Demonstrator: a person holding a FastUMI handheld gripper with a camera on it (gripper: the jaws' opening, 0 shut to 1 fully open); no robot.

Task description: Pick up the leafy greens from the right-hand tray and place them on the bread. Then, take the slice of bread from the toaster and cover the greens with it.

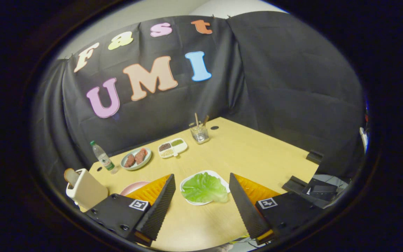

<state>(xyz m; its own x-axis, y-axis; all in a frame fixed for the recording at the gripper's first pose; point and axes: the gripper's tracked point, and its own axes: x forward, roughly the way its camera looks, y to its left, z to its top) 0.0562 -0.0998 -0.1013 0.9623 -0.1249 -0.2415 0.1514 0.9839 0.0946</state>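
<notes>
— Where did your gripper [201,190] stand at that moment?

— I held it above the near part of the wooden table [257,154], fingers [161,201] spread wide, nothing between them touching either pad. It gripped nothing.

— And the greens?

— The leafy greens [203,189] lay flat on a white tray [187,182], just ahead of my fingertips and between the two of them. The leaf covered most of the tray and lapped over its near right rim. I could not tell how high my fingers were above it.

— The bread?

— One slice of bread [71,176] stood upright in the slot of the cream toaster [86,190], at the near left corner of the table, left of my left finger. A pink plate [133,187] sat just right of the toaster, mostly hidden behind my left finger; I could not see what lay on it.

— Anything further off?

— Far left, a plastic water bottle [103,159] stood upright. Right of it, a pale green plate with two brown meat pieces [135,157], then a white divided dish [172,147] with three fillings. Farthest back, a clear glass holding sticks [199,132]. Dark fixtures [315,190] sat at the table's right edge.
</notes>
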